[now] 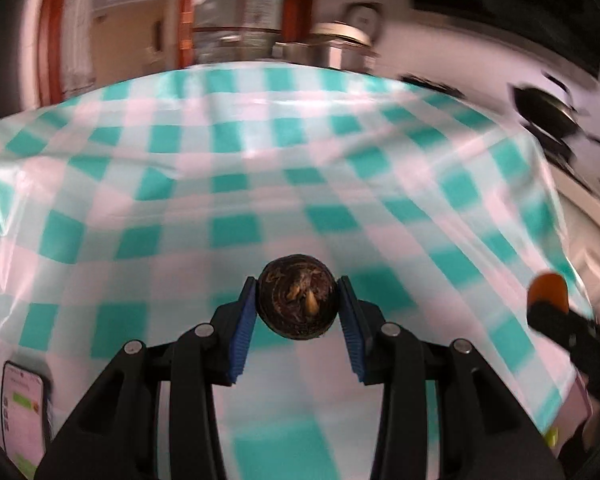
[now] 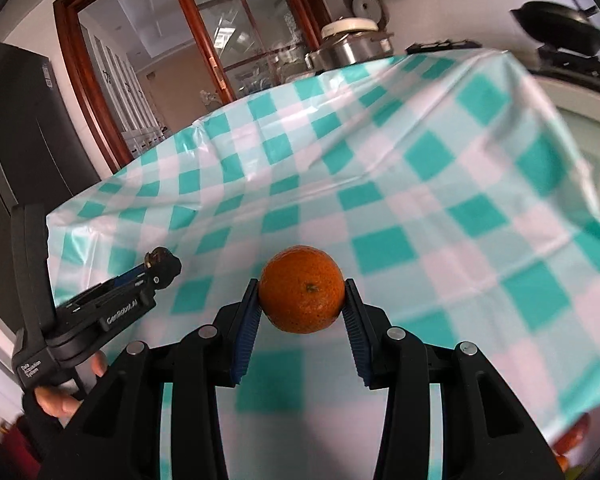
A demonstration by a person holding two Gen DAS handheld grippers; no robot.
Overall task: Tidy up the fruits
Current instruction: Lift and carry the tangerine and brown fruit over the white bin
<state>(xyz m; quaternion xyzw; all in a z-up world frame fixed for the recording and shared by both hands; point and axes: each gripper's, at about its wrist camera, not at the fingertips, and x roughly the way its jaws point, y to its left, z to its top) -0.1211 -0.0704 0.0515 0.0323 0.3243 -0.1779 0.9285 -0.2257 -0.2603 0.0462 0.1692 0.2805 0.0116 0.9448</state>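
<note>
Both fruits are already in hand above the checked bench [image 2: 420, 184]: the left gripper [image 1: 297, 304] is clamped on a dark round fruit [image 1: 297, 294], the right gripper [image 2: 302, 298] pinches an orange [image 2: 302, 288], and no container shows in either frame.

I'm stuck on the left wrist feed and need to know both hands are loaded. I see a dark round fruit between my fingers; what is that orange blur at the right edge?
Observer: It is an orange, clamped between the right gripper pads.
Operator: Anything else to my side?
Observer: A hand holds the left gripper's handle, with the dark fruit at its tip.
Operator: What lies beyond the checked tablecloth?
Observer: Past the tablecloth, a glass-paned door with a reddish wooden frame, and a dark cabinet left of it.
</note>
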